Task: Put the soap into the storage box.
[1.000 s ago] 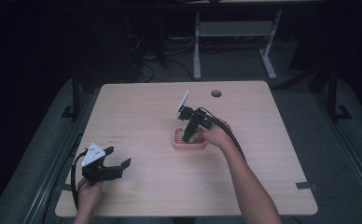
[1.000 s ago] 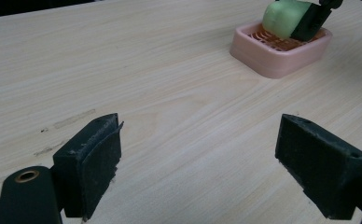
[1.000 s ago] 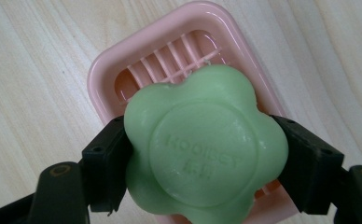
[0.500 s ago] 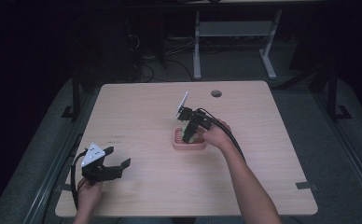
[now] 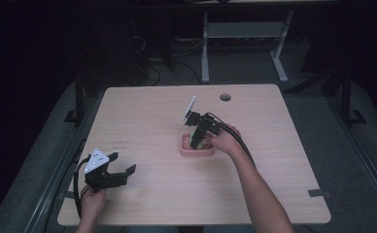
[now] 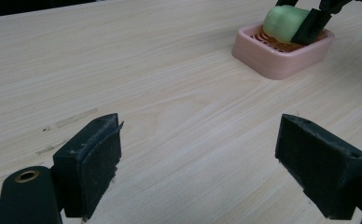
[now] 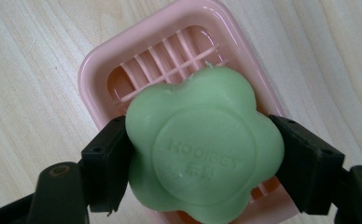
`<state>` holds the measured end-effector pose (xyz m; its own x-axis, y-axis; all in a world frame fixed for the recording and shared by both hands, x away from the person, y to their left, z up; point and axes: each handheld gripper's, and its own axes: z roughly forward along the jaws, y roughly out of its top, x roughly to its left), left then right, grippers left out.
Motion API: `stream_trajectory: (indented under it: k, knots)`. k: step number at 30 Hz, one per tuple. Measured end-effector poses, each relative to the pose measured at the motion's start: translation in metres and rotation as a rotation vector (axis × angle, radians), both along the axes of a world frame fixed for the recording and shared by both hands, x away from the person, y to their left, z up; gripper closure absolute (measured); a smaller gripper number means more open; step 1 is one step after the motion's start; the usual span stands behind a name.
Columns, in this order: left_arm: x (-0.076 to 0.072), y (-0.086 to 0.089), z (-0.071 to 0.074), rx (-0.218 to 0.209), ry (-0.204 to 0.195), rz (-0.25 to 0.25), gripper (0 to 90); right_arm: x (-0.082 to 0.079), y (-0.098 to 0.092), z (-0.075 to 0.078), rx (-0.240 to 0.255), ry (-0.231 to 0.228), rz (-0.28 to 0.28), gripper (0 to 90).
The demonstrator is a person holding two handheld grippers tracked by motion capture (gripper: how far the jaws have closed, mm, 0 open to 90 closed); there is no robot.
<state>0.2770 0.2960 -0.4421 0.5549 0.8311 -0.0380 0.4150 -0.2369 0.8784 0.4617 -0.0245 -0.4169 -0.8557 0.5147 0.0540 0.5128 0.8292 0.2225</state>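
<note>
Our right tongs (image 7: 202, 158) clamp the green soap (image 7: 203, 150) by its sides just over the pink dish (image 7: 123, 70) at mid-tabletop (image 5: 283, 145), while our left tongs (image 6: 212, 163) rest wide apart, holding nothing, near the front left corner.

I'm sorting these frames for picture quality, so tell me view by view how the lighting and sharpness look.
High view: the table is evenly lit, but the room behind is near black. Left gripper view: the wood grain is sharp, while the left tool jaws close to the lens look soft. Right gripper view: bright and glare-free, the lettering on the green soap is faint but visible, and the pink soap dish is crisp.
</note>
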Motion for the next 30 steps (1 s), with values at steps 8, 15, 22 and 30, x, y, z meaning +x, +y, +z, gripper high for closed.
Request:
stream_trajectory:
  k: [8,15,22,30]
  knots:
    - [0.0,0.001,0.0,0.004,-0.001,0.001,14.1,0.0,0.0,0.0,0.004,0.006,0.001,25.5]
    - [0.0,0.001,0.001,0.001,-0.005,0.002,14.1,0.0,-0.002,0.001,0.016,0.009,-0.004,25.3]
    - [0.0,0.0,0.001,-0.002,-0.005,-0.002,14.1,-0.001,-0.006,0.008,0.047,0.004,-0.017,25.5]
    - [0.0,0.0,0.001,-0.002,-0.006,-0.005,14.0,-0.004,-0.014,0.017,0.069,-0.013,-0.037,23.7]
